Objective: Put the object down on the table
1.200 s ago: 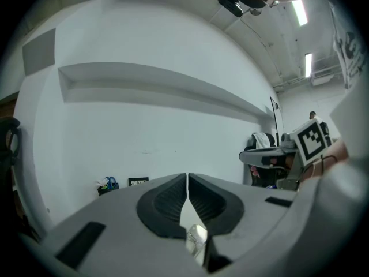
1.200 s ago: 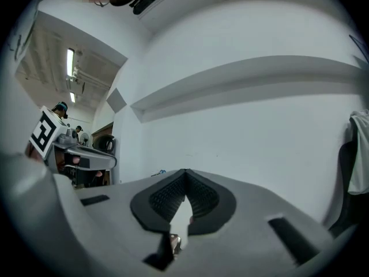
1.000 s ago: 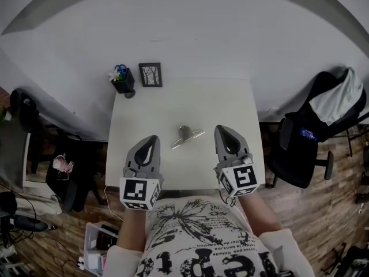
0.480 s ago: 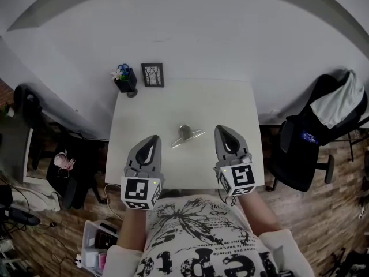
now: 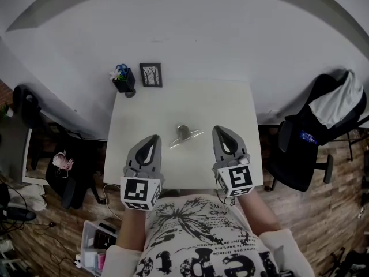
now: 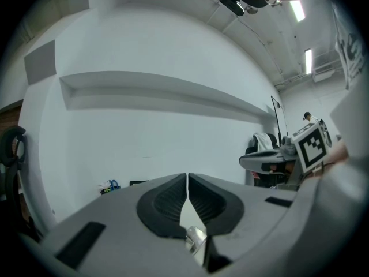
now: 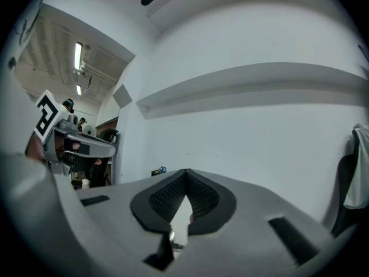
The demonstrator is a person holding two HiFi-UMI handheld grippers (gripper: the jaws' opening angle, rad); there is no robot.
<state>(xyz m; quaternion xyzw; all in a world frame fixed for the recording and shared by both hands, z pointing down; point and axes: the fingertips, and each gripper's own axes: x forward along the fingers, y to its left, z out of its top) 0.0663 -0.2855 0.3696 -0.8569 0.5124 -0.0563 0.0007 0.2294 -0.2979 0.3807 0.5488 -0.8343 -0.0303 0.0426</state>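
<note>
A small shiny metal object (image 5: pixel 185 135), a short cylinder on a flat elongated base, lies on the white table (image 5: pixel 190 103) near its middle. My left gripper (image 5: pixel 152 139) hovers over the table's front left, to the left of the object and apart from it, jaws shut with nothing between them. My right gripper (image 5: pixel 219 130) hovers at the front right, to the right of the object, also shut and empty. In the left gripper view the closed tips (image 6: pixel 187 176) meet and the metal object (image 6: pixel 195 237) shows through the gap below. The right gripper view shows its tips (image 7: pixel 185 172) together.
A black pen holder (image 5: pixel 123 81) with blue scissors and a small framed picture (image 5: pixel 150 74) stand at the table's back left corner. A black office chair (image 5: pixel 314 137) with a light garment stands right of the table. Bags and boxes lie on the floor at left.
Both grippers have held their places beside the object; only the head camera has shifted slightly.
</note>
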